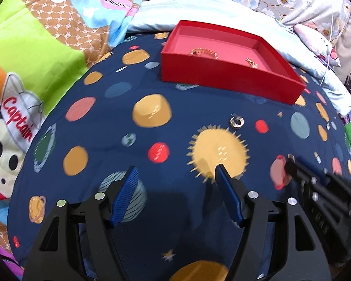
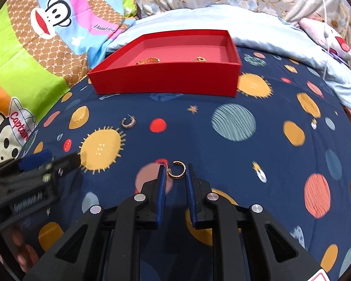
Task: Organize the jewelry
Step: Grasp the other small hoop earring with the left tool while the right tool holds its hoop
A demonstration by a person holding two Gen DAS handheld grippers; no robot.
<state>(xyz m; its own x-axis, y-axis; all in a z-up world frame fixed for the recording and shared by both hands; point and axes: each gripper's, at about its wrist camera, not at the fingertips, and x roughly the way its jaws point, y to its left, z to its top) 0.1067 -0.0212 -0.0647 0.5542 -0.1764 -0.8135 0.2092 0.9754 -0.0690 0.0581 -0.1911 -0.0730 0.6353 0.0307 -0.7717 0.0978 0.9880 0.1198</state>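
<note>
A gold hoop earring (image 2: 176, 171) lies on the dark planet-print sheet between the tips of my right gripper (image 2: 176, 169). Both blue pads touch its sides, so the gripper is shut on it. A silver hoop earring (image 2: 128, 122) rests loose on the sheet further left, also in the left wrist view as the silver hoop earring (image 1: 236, 122). My left gripper (image 1: 176, 169) hovers open over the sheet with nothing between its fingers. The red box (image 1: 222, 79) stands behind, with two gold pieces (image 1: 203, 52) inside. In the left wrist view the right gripper (image 1: 290, 162) enters from the right.
The red box's front wall (image 2: 163, 82) faces both grippers. A light blue blanket (image 2: 257, 28) and floral bedding lie behind it, and a cartoon monkey quilt (image 2: 35, 46) covers the left side. The left gripper's blue pad (image 2: 35, 158) shows at the left edge.
</note>
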